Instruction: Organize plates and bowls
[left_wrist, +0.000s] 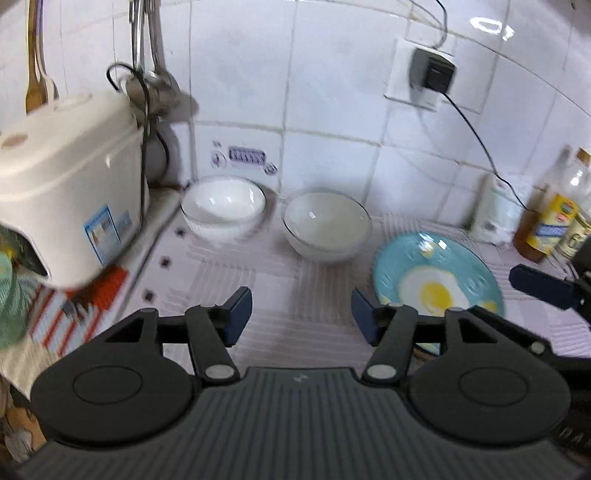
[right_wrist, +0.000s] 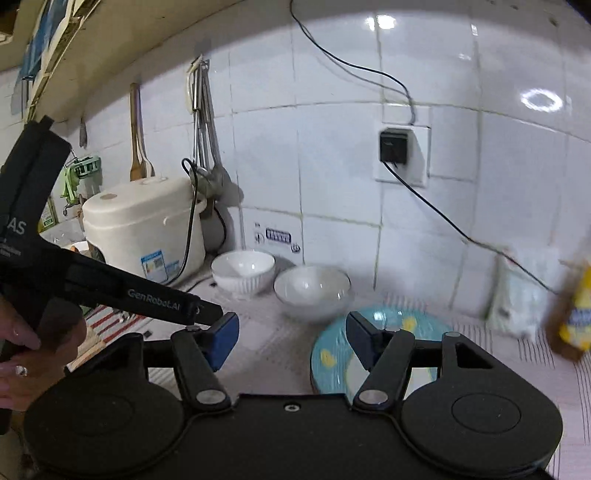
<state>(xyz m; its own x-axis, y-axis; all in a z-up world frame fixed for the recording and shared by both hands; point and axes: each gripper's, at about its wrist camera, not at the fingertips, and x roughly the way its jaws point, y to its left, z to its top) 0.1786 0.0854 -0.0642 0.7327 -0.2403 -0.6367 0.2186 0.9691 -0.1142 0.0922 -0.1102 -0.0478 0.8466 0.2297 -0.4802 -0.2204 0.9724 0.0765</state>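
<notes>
Both the left gripper (left_wrist: 301, 315) and right gripper (right_wrist: 291, 341) hang released and empty over the counter, probably lining up a pick: blue egg plate (left_wrist: 437, 275) near right, two white bowls (left_wrist: 223, 206) (left_wrist: 327, 225) far by the wall.

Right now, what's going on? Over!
Left gripper and right gripper: jaws open, empty. Two white bowls beside egg-print plate. Nothing blocking.

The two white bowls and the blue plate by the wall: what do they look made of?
Ribbed bowl: likely glazed ceramic, with sharp highlights inside and fluted sides. Smooth bowl: glossy and opaque white, ceramic or perhaps opal glass. Blue plate: glossy with a printed fried-egg picture; glazed ceramic or melamine, hard to tell.
</notes>
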